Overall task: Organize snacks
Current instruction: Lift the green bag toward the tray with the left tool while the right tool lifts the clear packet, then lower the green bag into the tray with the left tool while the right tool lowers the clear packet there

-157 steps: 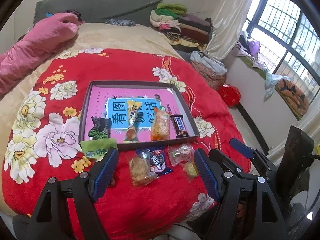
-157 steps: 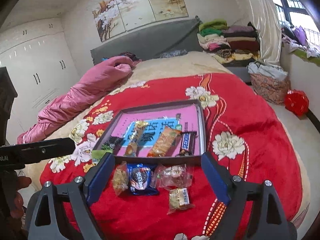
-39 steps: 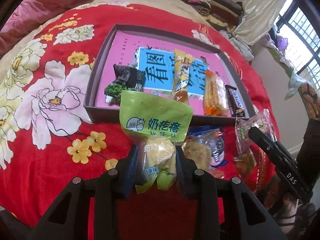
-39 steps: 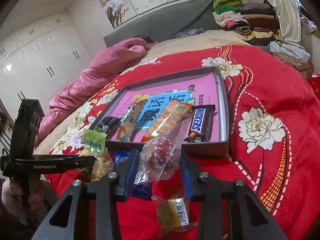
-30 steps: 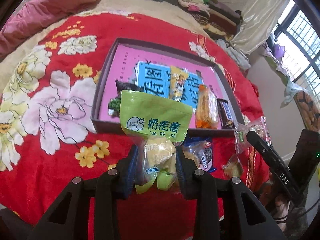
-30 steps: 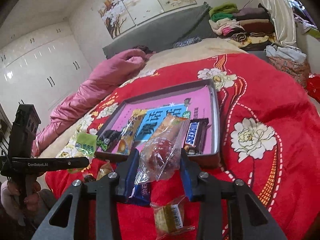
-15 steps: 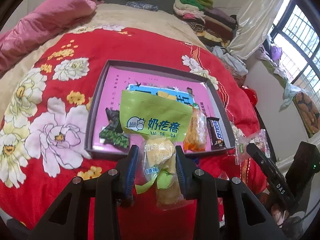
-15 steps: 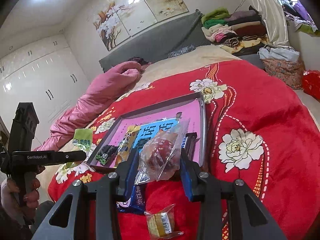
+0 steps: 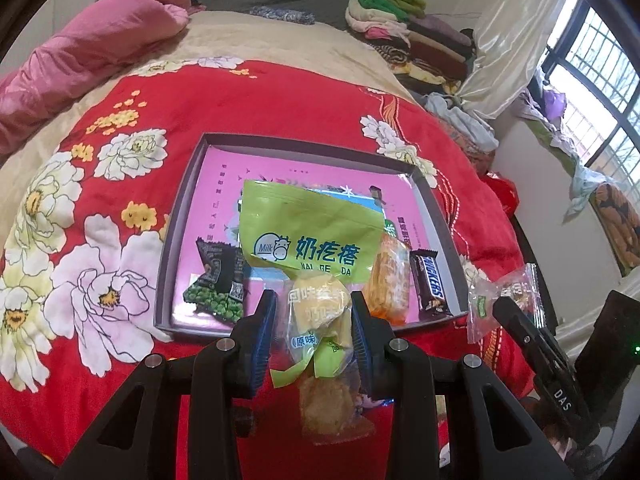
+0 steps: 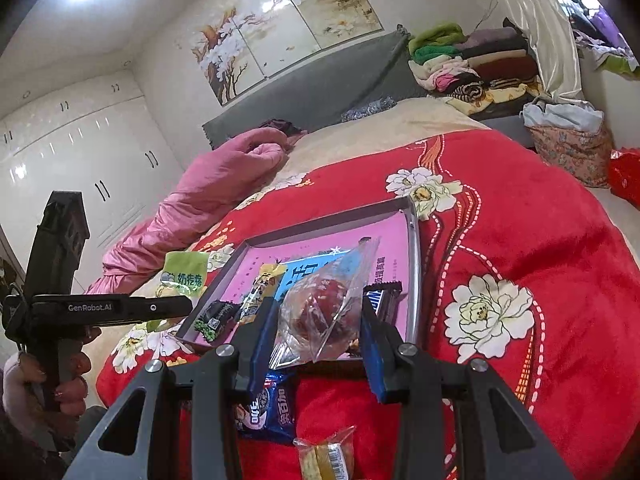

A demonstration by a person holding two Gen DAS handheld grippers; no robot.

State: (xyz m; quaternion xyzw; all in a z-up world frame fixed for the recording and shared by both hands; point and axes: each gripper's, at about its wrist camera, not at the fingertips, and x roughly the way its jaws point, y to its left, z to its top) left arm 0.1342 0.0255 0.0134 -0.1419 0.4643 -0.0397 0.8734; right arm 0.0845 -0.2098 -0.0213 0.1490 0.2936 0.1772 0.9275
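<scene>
My left gripper (image 9: 312,312) is shut on a green milk-snack packet (image 9: 308,240) and holds it up in front of the pink tray (image 9: 180,216). My right gripper (image 10: 318,330) is shut on a clear bag with a red snack (image 10: 324,312), also raised near the tray's (image 10: 412,264) front edge. In the tray lie a green pea packet (image 9: 218,284), an orange snack (image 9: 390,280) and a Snickers bar (image 9: 428,284). A blue Oreo pack (image 10: 266,412) and a small clear-wrapped cake (image 10: 326,458) lie on the red blanket below my right gripper.
The tray sits on a red floral blanket (image 9: 100,240) on a bed. A pink quilt (image 9: 80,56) lies at the back left. Folded clothes (image 9: 404,36) are stacked at the back right. Another snack (image 9: 328,408) lies under my left gripper.
Both grippers closed on their packets and lifted them off the blanket. Over the last second both have risen higher and drawn back a little, still holding them.
</scene>
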